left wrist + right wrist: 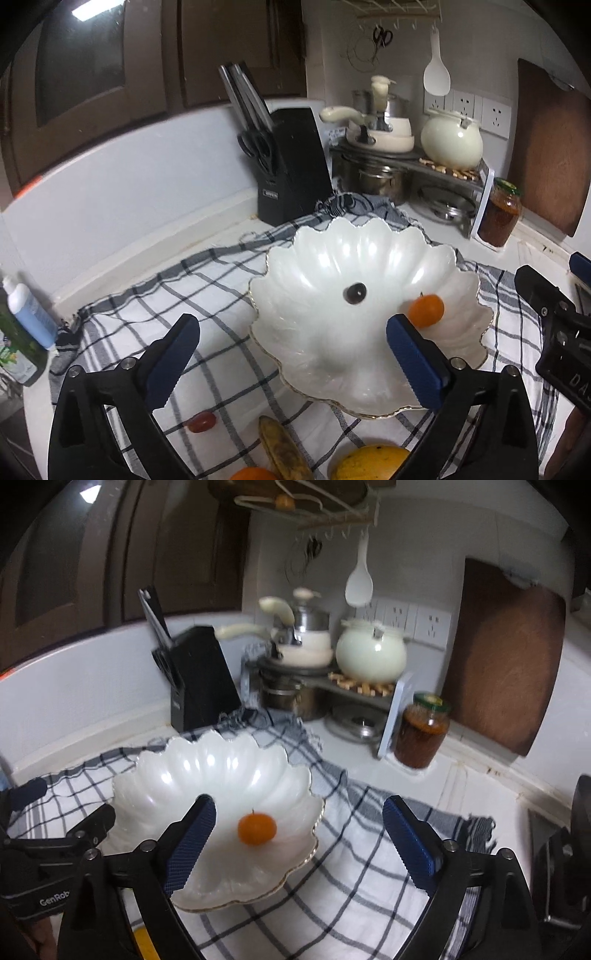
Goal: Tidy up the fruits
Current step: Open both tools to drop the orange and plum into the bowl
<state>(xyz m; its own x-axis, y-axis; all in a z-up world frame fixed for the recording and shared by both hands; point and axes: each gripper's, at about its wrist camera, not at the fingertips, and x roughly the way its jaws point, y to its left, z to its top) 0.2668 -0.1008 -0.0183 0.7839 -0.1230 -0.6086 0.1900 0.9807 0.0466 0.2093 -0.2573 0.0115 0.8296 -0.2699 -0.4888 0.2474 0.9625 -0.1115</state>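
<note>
Two fruits sat in the white scalloped glass bowl [354, 258]: small orange tangerine [426, 310], dark grape [355, 293]. We had the left gripper [291, 360] and right gripper [299, 843] spread, empty (drop-off done). Next pick looked like the red grape [201, 422] on the checked cloth [207, 280].

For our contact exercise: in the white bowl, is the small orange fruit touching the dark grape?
Apart. The left wrist view shows bare bowl between the grape and the orange fruit.

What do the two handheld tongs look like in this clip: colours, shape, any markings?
Both the left tongs and the right tongs have black angular frames with silver screw heads and blue ribbed pads. White "GenRob" lettering shows on the left body, seen from the right wrist. No cables or sleeves visible.
</note>
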